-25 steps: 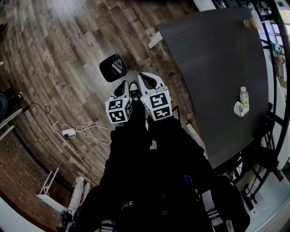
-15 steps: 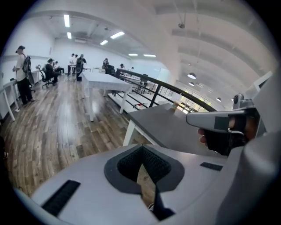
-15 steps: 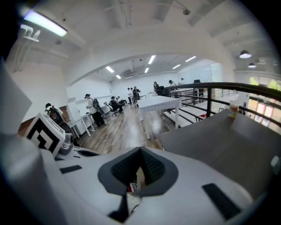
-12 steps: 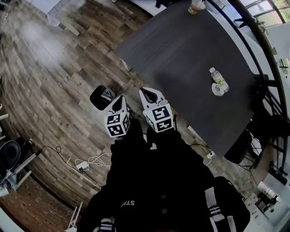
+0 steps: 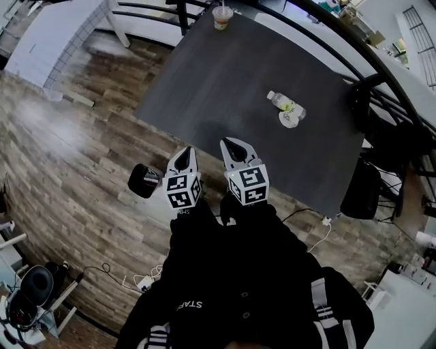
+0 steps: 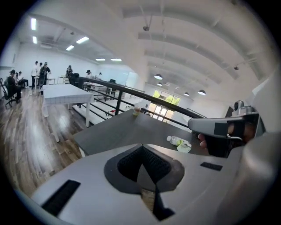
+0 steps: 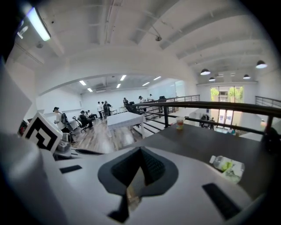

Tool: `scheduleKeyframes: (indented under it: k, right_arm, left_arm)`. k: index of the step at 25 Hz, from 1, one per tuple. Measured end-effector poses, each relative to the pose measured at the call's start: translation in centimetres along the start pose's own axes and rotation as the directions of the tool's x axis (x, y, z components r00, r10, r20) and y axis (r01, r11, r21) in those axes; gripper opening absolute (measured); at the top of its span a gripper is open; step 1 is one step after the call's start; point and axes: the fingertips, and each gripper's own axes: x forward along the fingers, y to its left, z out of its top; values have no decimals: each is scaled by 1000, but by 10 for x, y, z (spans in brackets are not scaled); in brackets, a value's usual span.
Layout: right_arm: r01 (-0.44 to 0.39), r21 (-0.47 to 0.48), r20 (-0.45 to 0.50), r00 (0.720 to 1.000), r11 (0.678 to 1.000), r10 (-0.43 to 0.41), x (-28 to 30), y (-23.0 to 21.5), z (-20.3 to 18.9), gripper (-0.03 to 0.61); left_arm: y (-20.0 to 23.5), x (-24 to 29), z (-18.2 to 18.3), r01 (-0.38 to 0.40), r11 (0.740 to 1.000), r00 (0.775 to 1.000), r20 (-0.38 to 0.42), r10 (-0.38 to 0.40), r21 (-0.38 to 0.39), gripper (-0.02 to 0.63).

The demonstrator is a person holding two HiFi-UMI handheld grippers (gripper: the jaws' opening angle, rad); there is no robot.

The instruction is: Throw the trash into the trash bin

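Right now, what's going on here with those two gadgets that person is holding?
A person holds a two-jaw gripper in each hand. The left gripper and the right gripper are both shut and empty, pointing toward a dark table. On it lie a plastic bottle beside a crumpled white scrap, and a cup stands at the far edge. A black trash bin stands on the wooden floor by the left gripper. No trash is picked up yet.

clothing: black jacket (image 5: 238,272) with white lettering (image 5: 193,305) and white stripes (image 5: 321,307) at its edges
left gripper (image 5: 185,153): white shell, black pads, black-and-white marker cube (image 5: 182,191)
right gripper (image 5: 232,144): same white shell and cube
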Motion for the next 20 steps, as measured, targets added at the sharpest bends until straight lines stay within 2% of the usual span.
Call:
scheduleKeyframes:
  k: [10,16,20]
  right_arm:
    - [178,65,127,974,982,-185,-89,-89,28,15]
    - [272,110,180,940,956,-289,-143,-137,31,15]
    - [338,140,213,908,931,-362,-180,-175,33,15]
  left_arm:
    - [-112,19,41,147,978,988,26,-152,149,2]
    - [-188,26,51,233,947,968,36,-247,221,2]
    - [-238,37,53,288,920,951,30,-306,267,2]
